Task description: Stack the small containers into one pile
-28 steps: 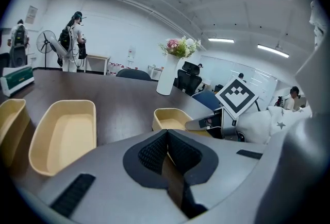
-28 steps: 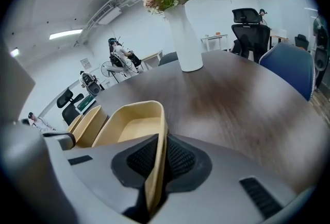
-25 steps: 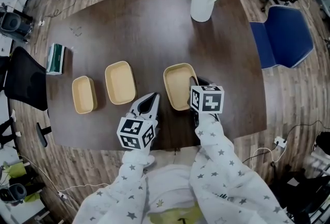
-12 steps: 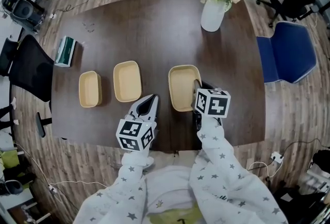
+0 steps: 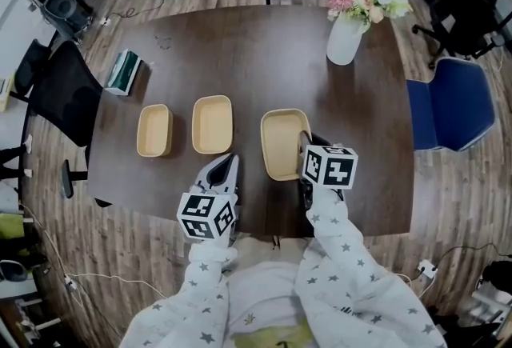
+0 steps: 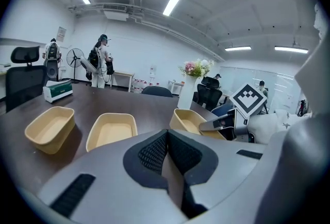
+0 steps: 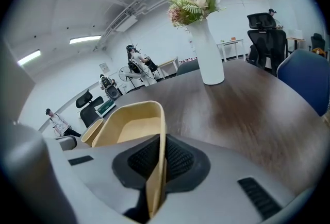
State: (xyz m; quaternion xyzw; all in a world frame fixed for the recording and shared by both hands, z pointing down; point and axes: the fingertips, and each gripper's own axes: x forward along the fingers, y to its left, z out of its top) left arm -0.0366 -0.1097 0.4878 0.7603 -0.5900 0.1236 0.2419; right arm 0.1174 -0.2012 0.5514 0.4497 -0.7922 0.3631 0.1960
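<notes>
Three tan containers lie in a row on the dark table (image 5: 240,50): a small one on the left (image 5: 154,130), a middle one (image 5: 213,124), and a right one (image 5: 284,143). My right gripper (image 5: 305,150) is shut on the right container's right rim. In the right gripper view that thin wall (image 7: 161,161) stands pinched between the pads, and the tub (image 7: 131,127) stretches ahead. My left gripper (image 5: 222,170) is shut and empty, near the front edge below the middle container. In the left gripper view its tips (image 6: 166,138) meet in front of the middle tub (image 6: 112,130).
A white vase of flowers (image 5: 346,36) stands at the back right of the table, and a green and white box (image 5: 124,73) at the back left. A black chair (image 5: 68,94) is on the left, a blue chair (image 5: 452,102) on the right.
The head view has shifted, so the table sits lower and further right in the picture. Both grippers keep their places; the right one stays clamped on the container's rim.
</notes>
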